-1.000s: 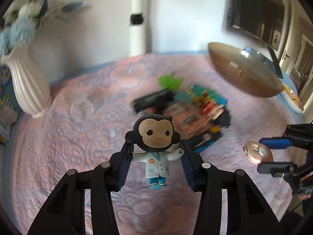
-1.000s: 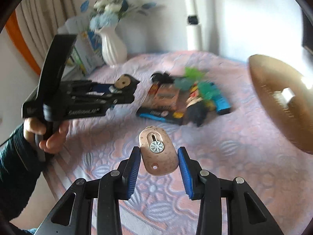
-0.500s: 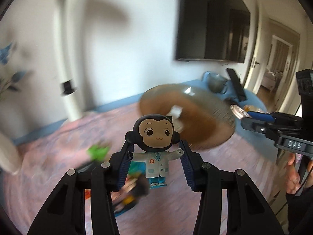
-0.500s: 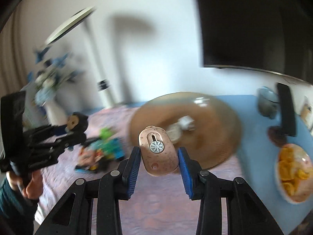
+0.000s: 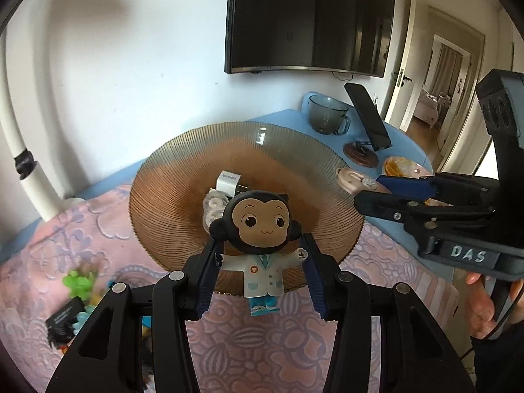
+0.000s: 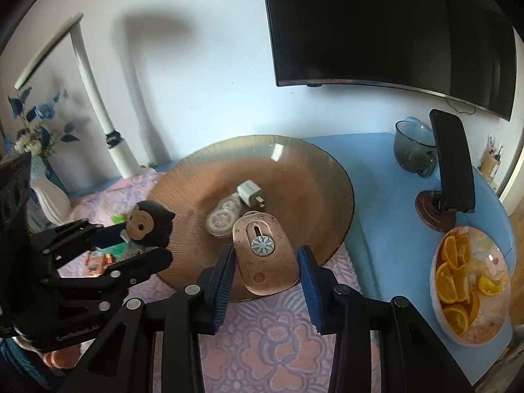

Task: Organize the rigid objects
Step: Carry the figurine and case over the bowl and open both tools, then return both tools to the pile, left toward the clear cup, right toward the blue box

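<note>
Toy pile (image 5: 75,304): lying blurred at the near left on the pink quilted cloth (image 5: 262,344), waiting to be sorted.
Left gripper (image 5: 262,271): clamping a monkey figurine (image 5: 262,249) by its outstretched arms and hovering it at the near rim of the ribbed amber dish (image 5: 183,196).
Figurine handling: looking like light, stiff plastic with a big glossy head, likely top-heavy; the arms and torso are giving the flattest purchase, while the round head would be slipping.
Dish contents: a white charger (image 6: 249,191) and clear round discs (image 6: 222,217) are sitting near the middle.
Right gripper (image 6: 266,286): squeezing a pinkish speckled mouse (image 6: 263,252) across its sides, hanging just over the dish's near edge.
Mouse handling: seeming a smooth, hard, light shell; the curved flanks may be sliding, so a mid-body hold is looking safest.
Far right: oranges in a floral bowl (image 6: 471,327) are resting on the blue table (image 6: 386,196).
</note>
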A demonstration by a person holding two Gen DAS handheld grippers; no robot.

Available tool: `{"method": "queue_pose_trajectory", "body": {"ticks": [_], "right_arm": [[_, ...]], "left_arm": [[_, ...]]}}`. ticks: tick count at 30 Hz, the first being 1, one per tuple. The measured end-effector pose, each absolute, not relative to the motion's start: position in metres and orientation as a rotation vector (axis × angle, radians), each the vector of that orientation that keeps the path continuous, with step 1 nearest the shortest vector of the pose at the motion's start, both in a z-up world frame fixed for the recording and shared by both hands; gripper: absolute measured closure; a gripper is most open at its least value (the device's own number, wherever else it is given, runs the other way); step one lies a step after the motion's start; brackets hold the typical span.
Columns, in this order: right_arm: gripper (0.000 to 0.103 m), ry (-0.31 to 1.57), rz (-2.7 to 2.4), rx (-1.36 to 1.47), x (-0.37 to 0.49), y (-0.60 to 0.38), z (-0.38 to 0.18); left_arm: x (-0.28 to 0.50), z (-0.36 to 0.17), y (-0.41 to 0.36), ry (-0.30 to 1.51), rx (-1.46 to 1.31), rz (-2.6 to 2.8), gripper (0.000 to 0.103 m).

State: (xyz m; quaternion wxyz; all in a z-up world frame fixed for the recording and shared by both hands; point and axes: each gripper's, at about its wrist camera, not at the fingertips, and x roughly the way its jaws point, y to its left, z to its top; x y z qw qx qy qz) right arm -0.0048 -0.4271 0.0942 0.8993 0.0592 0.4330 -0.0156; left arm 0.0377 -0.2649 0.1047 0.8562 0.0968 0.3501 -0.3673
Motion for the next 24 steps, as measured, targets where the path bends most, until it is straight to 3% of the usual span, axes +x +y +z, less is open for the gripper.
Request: {"method": "queue_pose_trajectory", "body": {"ticks": [7,8,9,10,15,24], "right_arm": [[0.065,0.931,-0.052,0.118,0.008,-0.434,0.08],[0.065,0.933,-0.063,0.116,0.009,-0.435,0.08],[0.058,0.936,-0.075,0.114,0.01,-0.436,0.08],[0.053,0.937,-0.085,0.115,0.01,-0.438,0.08],[0.045,0.89,-0.102,0.116,-0.005,-0.442,0.093],[0.041,0.83,0.017,0.144,-0.024,-0.407,0.113]], "left_arm": [[0.051,0.091,-0.272,0.775,0.195,-0.765,0.058],[0.053,0.091,-0.272,0.78,0.183,-0.76,0.055],[0.055,0.091,-0.269,0.78,0.161,-0.745,0.044],[0.056,0.092,-0.266,0.775,0.141,-0.734,0.043],[0.051,0.109,-0.228,0.743,0.045,-0.717,0.041],[0.011,0.119,-0.123,0.687,-0.052,-0.523,0.04]]}}
